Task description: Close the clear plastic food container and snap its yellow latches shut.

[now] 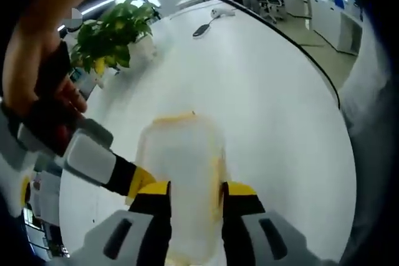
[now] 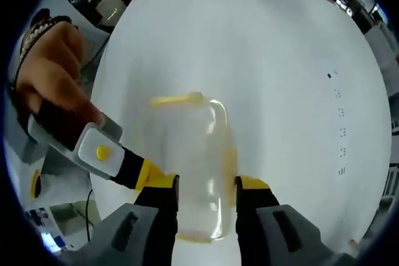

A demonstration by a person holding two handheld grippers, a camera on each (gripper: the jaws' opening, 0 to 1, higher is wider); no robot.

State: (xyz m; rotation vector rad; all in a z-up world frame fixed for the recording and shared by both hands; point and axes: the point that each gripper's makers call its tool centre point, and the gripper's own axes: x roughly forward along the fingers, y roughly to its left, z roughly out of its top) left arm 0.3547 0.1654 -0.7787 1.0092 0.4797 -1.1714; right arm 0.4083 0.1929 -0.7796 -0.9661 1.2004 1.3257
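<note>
The clear plastic food container (image 1: 182, 182) sits on the white table (image 1: 274, 110), between the spread jaws of the left gripper (image 1: 194, 192), at 6 o'clock. The right gripper (image 2: 206, 191) is apart too. It looks light and slippery. Press the yellow latches (image 2: 176, 99).

Left gripper view close above the clear container (image 1: 184, 179), looking steeply down along its jaws across the white table (image 1: 268, 104), right gripper view likewise close overhead, both sharing container (image 2: 190, 166) and tabletop (image 2: 280, 60)
</note>
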